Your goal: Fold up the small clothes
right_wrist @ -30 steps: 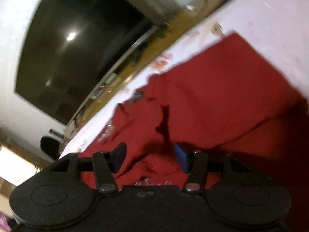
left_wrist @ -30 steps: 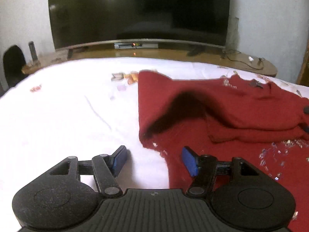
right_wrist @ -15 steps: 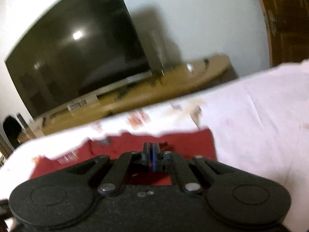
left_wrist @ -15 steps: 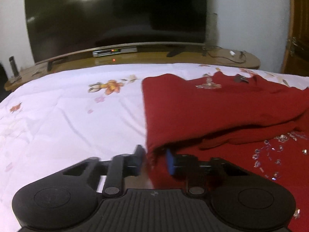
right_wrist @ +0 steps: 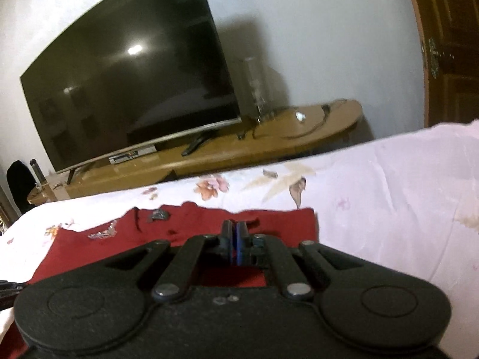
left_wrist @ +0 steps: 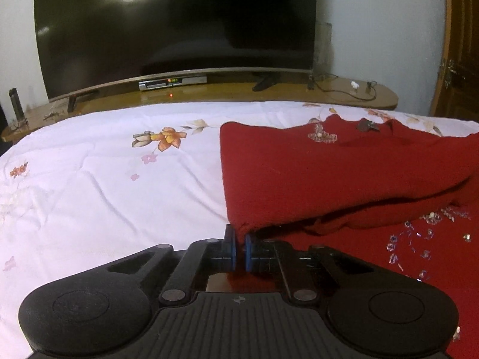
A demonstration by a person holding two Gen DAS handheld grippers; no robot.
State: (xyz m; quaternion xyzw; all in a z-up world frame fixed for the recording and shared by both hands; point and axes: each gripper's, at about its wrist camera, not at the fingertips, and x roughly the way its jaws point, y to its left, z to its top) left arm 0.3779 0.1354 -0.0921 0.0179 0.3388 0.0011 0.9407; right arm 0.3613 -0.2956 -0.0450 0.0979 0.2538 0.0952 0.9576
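Presently listed: left gripper [left_wrist: 239, 246], fingers pressed together on the near-left corner of a red garment [left_wrist: 329, 173], that corner lifted off the bed [left_wrist: 104, 185]. Right gripper [right_wrist: 234, 243], fingers closed with the blue pads nearly touching, over the garment's far-right part [right_wrist: 269, 218]; whether cloth sits between them cannot be told. Garment: dark red knit, folded over itself, clear beads [left_wrist: 419, 239] scattered on its near-right layer, beaded trim [left_wrist: 321, 134] at the far edge; it lies on the right half of the bed. Bed: white sheet with floral print [left_wrist: 166, 139]. Beyond the bed: wooden TV stand [left_wrist: 344, 95] carrying a dark curved television [left_wrist: 173, 24] and a set-top box [left_wrist: 172, 83]. Wooden door [left_wrist: 461, 45] at far right.
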